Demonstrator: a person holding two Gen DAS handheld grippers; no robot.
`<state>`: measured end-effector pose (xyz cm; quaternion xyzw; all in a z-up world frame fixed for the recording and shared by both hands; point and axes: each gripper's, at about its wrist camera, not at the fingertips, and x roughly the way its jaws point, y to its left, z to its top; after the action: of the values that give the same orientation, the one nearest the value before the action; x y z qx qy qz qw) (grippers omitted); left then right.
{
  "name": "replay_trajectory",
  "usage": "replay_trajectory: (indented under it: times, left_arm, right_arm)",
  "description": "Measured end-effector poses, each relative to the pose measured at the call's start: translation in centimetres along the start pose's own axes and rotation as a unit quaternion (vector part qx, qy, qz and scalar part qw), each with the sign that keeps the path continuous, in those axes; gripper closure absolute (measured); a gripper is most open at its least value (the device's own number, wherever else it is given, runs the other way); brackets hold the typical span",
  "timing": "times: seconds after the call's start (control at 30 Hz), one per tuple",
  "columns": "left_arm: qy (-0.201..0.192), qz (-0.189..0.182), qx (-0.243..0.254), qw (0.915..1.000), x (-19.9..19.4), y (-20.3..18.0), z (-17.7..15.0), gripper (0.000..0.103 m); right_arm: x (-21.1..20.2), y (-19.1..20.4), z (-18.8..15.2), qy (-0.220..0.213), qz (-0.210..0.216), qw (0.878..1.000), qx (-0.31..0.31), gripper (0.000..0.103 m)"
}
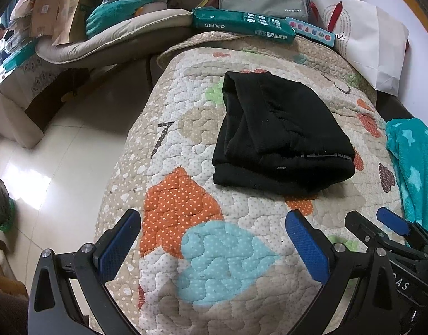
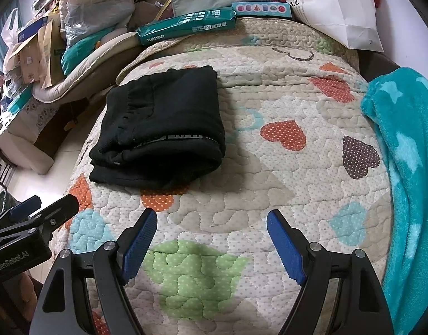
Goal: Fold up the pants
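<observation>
Both grippers, left [image 1: 214,223] and right [image 2: 212,222], hold jaws spread, empty, short of the folded pants [image 1: 281,136]

Black pants [image 1: 281,136]: folded into a compact, roughly rectangular bundle of several layers, laid flat on a quilted cover with hearts. A rounded fold is seen along the near edge. A strip with pale lettering is seen across the top layer near that edge.
</observation>
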<state>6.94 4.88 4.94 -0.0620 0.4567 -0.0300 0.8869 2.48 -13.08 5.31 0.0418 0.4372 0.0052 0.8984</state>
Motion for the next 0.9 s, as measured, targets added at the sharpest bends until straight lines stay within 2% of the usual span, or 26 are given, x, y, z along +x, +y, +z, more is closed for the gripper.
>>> replay_trajectory:
  times: [0.5,0.9]
  left_arm:
    - [0.005,0.000,0.000,1.0000,0.19,-0.04,-0.18,0.000]
    - [0.006,0.000,0.003,1.0000,0.28,-0.02,-0.22,0.000]
  right_arm:
    - [0.46,0.17,0.19,0.007,-0.071,0.997,-0.031,0.017]
    - [0.59,0.51,0.26,0.006,-0.084,0.995,-0.043,0.016]
